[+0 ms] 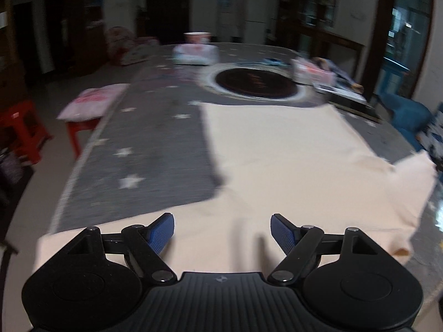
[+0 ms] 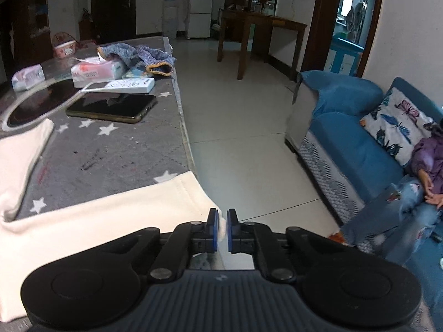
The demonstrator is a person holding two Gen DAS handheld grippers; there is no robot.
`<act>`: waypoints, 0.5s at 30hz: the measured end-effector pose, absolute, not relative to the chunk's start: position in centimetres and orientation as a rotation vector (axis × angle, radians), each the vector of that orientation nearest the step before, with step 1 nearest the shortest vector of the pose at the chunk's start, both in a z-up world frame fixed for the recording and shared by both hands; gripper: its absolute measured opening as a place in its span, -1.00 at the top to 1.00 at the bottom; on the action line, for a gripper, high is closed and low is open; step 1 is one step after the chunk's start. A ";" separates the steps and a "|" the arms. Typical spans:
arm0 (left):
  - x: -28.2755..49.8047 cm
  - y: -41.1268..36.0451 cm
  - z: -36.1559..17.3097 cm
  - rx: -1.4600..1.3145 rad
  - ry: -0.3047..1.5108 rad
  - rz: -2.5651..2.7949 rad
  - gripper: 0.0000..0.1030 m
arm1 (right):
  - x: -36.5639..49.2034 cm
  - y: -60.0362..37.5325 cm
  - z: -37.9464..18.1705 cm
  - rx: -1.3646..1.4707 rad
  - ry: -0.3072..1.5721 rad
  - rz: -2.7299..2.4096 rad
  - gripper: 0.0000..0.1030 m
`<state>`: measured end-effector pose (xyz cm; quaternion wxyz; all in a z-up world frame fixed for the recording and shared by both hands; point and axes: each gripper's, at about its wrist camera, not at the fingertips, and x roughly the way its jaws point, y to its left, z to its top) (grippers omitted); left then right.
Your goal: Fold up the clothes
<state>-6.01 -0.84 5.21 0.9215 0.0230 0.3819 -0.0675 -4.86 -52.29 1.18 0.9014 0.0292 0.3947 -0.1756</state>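
The left view is motion-blurred, so far objects are hard to make out. The left tool point(image 1: 222, 231) hangs with its blue pads wide apart over the near edge of the cream garment point(image 1: 277, 152), holding nothing. The right tool point(image 2: 221, 231) is clamped on the garment's sleeve cuff at the worktop's point(image 2: 110, 155) near right corner; its body hides the cloth beneath. The garment lies flat across the star-patterned worktop. Farther along the right edge lie a phone point(image 2: 110, 108), a tissue pack point(image 2: 97, 71) and a blue knit point(image 2: 144, 55).
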 end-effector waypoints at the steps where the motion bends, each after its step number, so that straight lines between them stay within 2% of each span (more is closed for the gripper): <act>1: -6.2 0.1 5.2 0.047 0.780 -0.106 -0.54 | -4.9 -52.2 1.2 0.042 0.819 -0.374 0.90; 3: -6.8 2.4 5.2 0.032 0.774 -0.039 -0.54 | -4.9 -51.9 1.3 0.006 0.823 -0.397 0.88; 8: -8.6 7.8 4.8 -0.002 0.777 0.115 -0.54 | -5.4 -50.8 2.7 -0.005 0.780 -0.358 0.63; 11: -9.3 10.6 4.2 -0.039 0.797 0.192 -0.54 | -5.5 -49.4 3.6 -0.016 0.762 -0.292 0.35; 15: -9.9 13.2 3.2 -0.103 0.830 0.249 -0.54 | -5.1 -46.9 4.2 -0.017 0.773 -0.173 0.26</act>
